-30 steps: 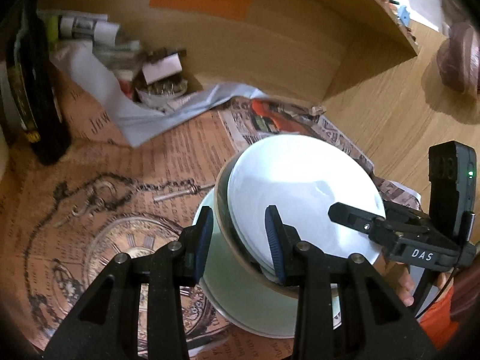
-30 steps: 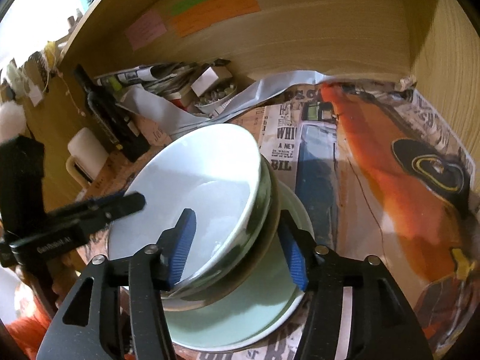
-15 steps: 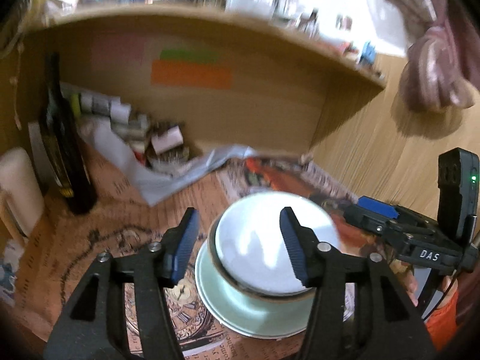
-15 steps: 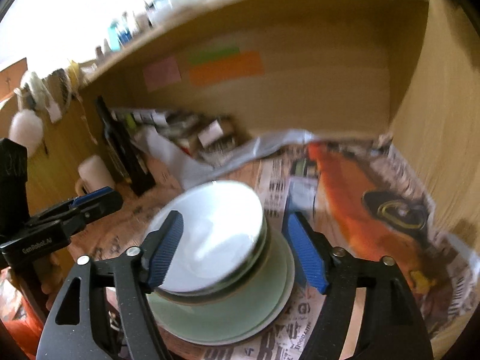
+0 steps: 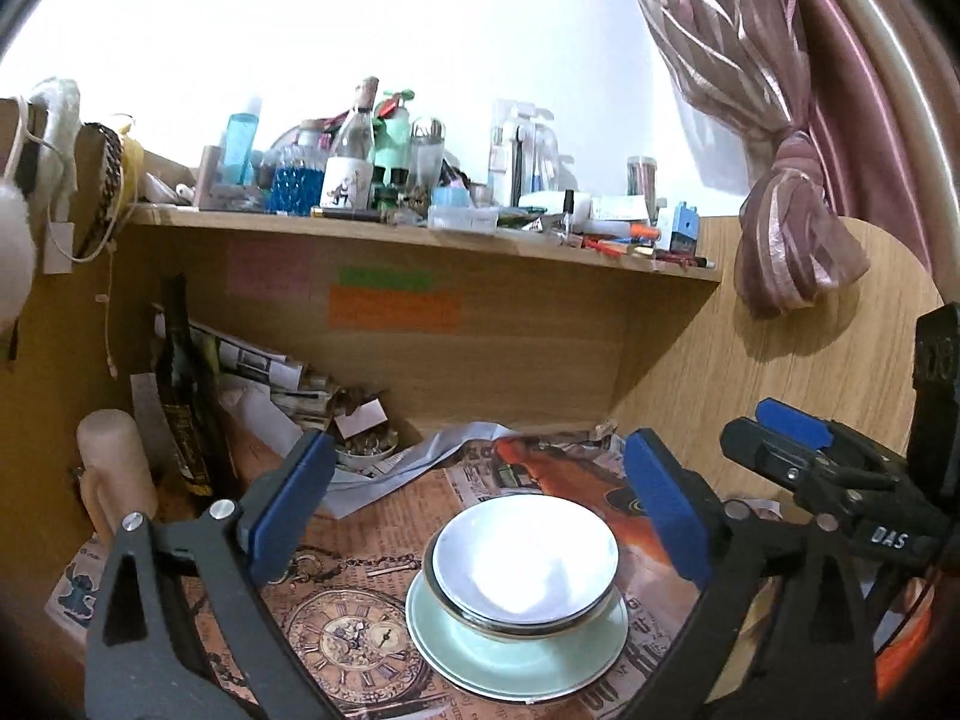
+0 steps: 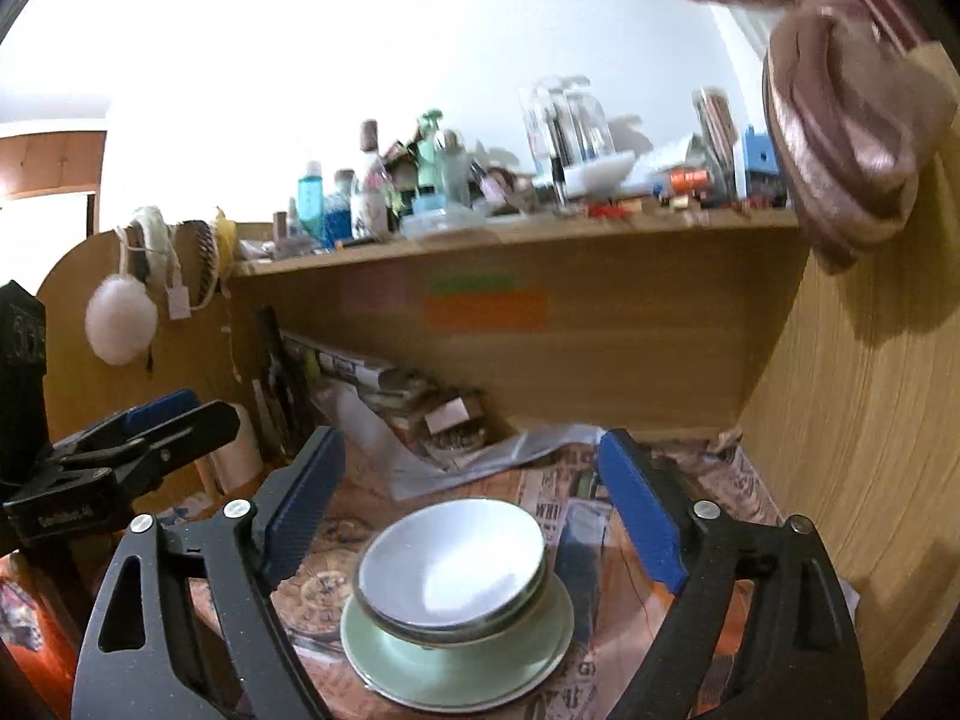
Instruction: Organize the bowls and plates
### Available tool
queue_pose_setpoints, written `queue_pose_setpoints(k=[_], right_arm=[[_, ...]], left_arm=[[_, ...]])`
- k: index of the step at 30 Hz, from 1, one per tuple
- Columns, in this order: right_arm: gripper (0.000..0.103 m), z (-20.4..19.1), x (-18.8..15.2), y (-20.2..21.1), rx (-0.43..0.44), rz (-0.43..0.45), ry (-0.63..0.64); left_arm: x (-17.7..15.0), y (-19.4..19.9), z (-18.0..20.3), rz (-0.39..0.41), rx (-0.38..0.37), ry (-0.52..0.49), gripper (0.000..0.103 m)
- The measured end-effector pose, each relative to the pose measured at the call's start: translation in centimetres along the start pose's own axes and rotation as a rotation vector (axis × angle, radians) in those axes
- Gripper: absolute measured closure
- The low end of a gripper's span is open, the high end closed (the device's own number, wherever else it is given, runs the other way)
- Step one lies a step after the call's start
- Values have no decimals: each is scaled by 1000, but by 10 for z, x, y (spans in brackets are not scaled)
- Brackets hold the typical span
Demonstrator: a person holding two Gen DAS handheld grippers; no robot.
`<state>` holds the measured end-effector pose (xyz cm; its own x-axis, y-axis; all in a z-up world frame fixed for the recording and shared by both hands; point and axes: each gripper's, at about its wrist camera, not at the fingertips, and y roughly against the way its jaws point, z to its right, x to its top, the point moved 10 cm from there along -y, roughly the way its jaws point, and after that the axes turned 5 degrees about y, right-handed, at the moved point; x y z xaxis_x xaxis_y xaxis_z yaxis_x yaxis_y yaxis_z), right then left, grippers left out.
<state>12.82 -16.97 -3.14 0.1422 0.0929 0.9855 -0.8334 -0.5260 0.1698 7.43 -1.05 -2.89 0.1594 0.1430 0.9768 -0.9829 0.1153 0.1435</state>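
A white bowl (image 5: 525, 564) sits nested in a darker bowl on a pale green plate (image 5: 516, 654), stacked on the newspaper-covered desk. The stack also shows in the right wrist view, bowl (image 6: 450, 564) on plate (image 6: 456, 660). My left gripper (image 5: 480, 510) is open and empty, raised above and behind the stack. My right gripper (image 6: 468, 498) is open and empty, likewise held back above the stack. The right gripper shows in the left wrist view (image 5: 798, 462), and the left gripper shows in the right wrist view (image 6: 156, 426).
A dark bottle (image 5: 186, 396) and a cream mug (image 5: 114, 474) stand at the left. Crumpled papers and a small box (image 5: 360, 420) lie at the back. A cluttered shelf (image 5: 420, 228) hangs above. A wooden side panel (image 5: 750, 408) closes the right.
Both grippers have opened wide and pulled back up and away from the stack. The bowls and plate stay put on the newspaper.
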Motion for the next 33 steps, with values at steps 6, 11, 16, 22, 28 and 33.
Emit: queue_pose_setpoints(k=[6, 11, 16, 22, 28, 33], right_arm=[[0, -5, 4, 16, -10, 50, -6], [0, -6, 3, 19, 6, 48, -25], [0, -7, -1, 17, 10, 36, -33], [0, -6, -3, 14, 16, 31, -48], [0, -4, -4, 12, 20, 27, -57], [0, -4, -5, 11, 24, 21, -61]], left_arm=[[-1, 9, -2, 15, 25, -2, 2], [-6, 11, -2, 18, 41, -17, 1], [-7, 12, -3, 21, 47, -26, 1], [-8, 12, -2, 25, 58, -35, 1], [-10, 9, -1, 20, 58, -38, 1], [-11, 8, -1, 18, 59, -42, 1]])
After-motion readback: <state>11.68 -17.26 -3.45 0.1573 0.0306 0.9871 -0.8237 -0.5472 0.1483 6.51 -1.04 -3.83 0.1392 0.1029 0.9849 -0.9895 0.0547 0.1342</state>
